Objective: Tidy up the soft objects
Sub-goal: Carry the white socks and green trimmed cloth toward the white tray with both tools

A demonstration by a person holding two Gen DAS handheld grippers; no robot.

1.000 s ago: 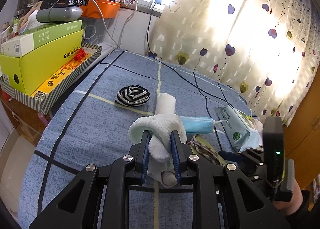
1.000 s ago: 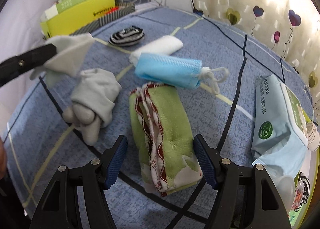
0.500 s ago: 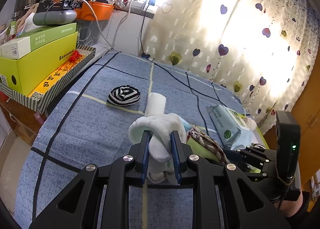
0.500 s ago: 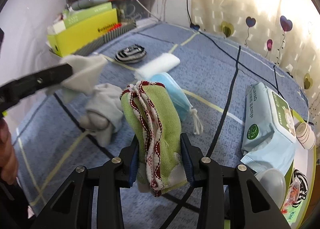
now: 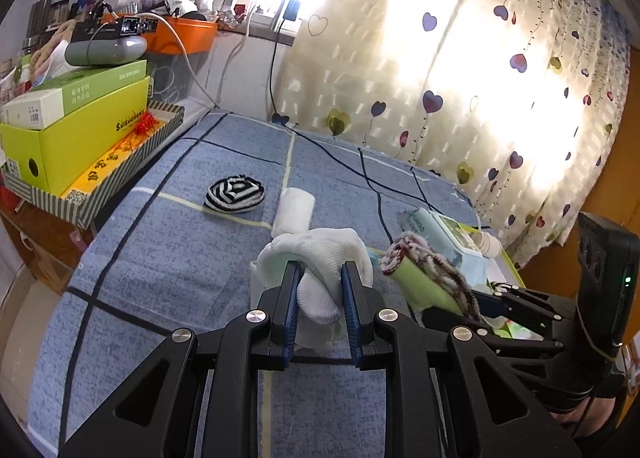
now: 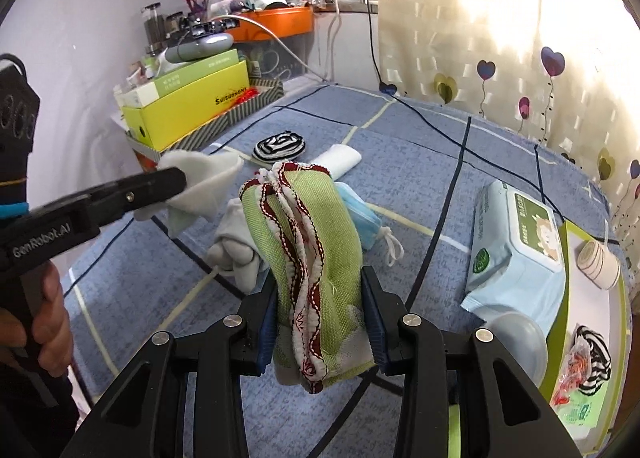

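our left tool (image 5: 320, 310) pinches the white sock (image 5: 320, 258) above the bed (image 5: 180, 258); our right tool (image 6: 320, 322) is clamped on the folded green cloth (image 6: 308, 250), lifted clear. we'd keep both grips firm, carry them level, and clear the blue mask (image 6: 360, 217) just beyond the right tool.

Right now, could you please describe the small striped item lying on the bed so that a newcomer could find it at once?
Start at the blue checked bedspread and look toward its far end, near the yellow-green cardboard box. There a round, flat, black-and-white striped fabric bundle lies beside a plain white rolled cloth. It is the only boldly striped thing lying on the bedspread.
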